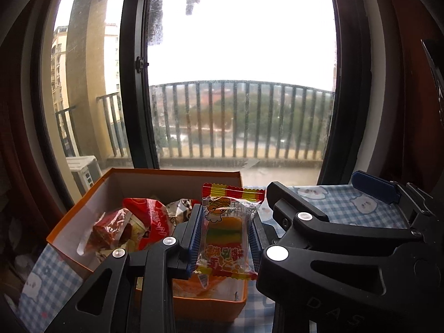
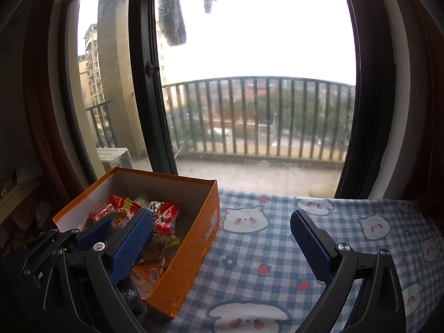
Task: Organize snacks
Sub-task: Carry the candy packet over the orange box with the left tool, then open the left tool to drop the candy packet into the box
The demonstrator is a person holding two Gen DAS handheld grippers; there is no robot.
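An orange cardboard box [image 1: 172, 172] [image 2: 194, 222] stands on the table by the window, with several snack packets [image 1: 149, 222] [image 2: 166, 217] lying inside. My left gripper [image 1: 226, 222] hovers over the box's near right part. It is shut on a clear burger-gummy packet [image 1: 224, 238] [image 2: 122, 216] with red and yellow ends, held upright between its blue pads [image 1: 194, 233]. My right gripper [image 2: 222, 244] [image 1: 316, 187] is close on the right and wide open with nothing between its fingers. Its left finger is above the box's near edge and its right finger above the cloth.
A blue checked tablecloth [image 2: 277, 249] with bear prints covers the table to the right of the box. Just behind are a large window [image 2: 249, 83], its dark frame post [image 2: 149, 111] and a balcony railing outside. Dark curtains flank both sides.
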